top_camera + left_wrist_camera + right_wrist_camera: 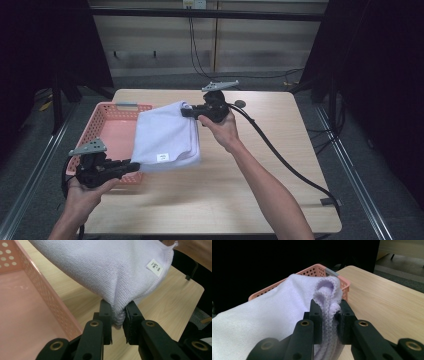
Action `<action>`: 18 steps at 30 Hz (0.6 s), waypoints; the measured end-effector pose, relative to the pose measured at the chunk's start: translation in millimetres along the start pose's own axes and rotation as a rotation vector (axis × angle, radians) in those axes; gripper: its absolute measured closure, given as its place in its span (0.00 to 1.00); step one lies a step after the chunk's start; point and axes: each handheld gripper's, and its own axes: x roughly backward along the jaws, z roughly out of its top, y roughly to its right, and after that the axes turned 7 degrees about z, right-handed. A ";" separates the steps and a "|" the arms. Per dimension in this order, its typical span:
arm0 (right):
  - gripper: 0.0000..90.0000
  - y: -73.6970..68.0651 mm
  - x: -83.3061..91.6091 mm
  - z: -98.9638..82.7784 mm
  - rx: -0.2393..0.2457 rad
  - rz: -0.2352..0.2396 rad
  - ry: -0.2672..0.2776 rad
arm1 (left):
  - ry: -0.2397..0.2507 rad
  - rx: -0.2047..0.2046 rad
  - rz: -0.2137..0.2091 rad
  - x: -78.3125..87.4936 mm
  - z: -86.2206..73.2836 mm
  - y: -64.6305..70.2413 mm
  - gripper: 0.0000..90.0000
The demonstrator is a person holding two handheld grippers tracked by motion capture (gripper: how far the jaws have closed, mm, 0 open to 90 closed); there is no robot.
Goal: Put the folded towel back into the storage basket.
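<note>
Lilac cloth, folded in several layers, hangs between both grippers and partly over the right rim of the pink basket, lifted off the surface. In the high view the left gripper takes the cloth's near corner at the basket's front, and the right gripper takes the far corner; held at two corners, the fold probably stays flat for carrying to the basket.

In the left gripper view the fingers are clenched on a thick cloth fold, with the basket wall just beside and below; a white label sits near the far edge.

In the right gripper view the fingers squeeze the stacked hems of the cloth, with the basket behind it.
</note>
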 end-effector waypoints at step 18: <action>0.86 -11.0 -38.6 48.9 0.026 0.021 0.011 | 0.040 0.028 0.051 37.8 18.1 -33.4 0.88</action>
